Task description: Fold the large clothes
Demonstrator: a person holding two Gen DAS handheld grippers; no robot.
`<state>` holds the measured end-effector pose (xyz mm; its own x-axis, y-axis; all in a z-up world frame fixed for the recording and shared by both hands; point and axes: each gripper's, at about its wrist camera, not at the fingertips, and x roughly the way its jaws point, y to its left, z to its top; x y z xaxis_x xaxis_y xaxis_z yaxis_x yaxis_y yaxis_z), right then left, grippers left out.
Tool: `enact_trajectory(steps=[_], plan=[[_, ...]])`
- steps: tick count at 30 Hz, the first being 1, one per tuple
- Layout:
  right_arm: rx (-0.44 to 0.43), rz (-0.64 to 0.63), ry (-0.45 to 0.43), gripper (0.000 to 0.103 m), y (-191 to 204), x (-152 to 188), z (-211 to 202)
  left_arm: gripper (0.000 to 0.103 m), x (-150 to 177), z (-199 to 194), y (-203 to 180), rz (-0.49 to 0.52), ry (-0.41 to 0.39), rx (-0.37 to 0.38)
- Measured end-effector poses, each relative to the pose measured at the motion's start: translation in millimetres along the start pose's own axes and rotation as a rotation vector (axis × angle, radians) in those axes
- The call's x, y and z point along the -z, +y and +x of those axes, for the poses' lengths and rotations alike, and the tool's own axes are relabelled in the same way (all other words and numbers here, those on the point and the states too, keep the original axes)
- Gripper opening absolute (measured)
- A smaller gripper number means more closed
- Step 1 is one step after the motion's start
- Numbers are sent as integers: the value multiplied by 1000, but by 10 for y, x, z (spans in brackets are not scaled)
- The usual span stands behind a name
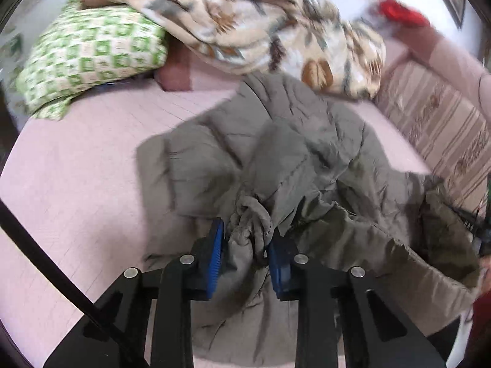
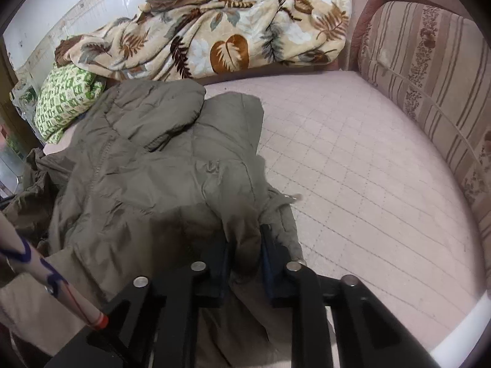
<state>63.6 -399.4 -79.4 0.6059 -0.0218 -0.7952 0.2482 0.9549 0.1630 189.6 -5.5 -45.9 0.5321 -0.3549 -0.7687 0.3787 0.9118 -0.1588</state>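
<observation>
An olive-grey quilted jacket (image 1: 276,153) lies crumpled on a pink quilted bed (image 1: 76,168). My left gripper (image 1: 245,239) is shut on a bunched fold of the jacket between its blue pads (image 1: 216,254). In the right wrist view the same jacket (image 2: 147,165) spreads over the left half of the bed (image 2: 368,168). My right gripper (image 2: 245,254) is shut on a fold of the jacket's near edge, and the cloth covers its fingertips.
A leaf-patterned fleece blanket (image 2: 230,30) and a green checked pillow (image 2: 64,104) lie along the far side. A striped cushion (image 2: 429,76) lines the right side. A red item (image 1: 399,10) sits at the far right. A pale tube (image 2: 46,276) crosses the lower left.
</observation>
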Motion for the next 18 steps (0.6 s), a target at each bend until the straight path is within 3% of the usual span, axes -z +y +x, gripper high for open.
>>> enact_trajectory(steps=[7, 18], plan=[[-8, 35, -84, 14, -27, -9, -506, 23, 94, -606, 435, -170, -94, 45], [-15, 28, -227, 13, 186, -372, -1155, 22, -133, -786, 697, -305, -141, -1]])
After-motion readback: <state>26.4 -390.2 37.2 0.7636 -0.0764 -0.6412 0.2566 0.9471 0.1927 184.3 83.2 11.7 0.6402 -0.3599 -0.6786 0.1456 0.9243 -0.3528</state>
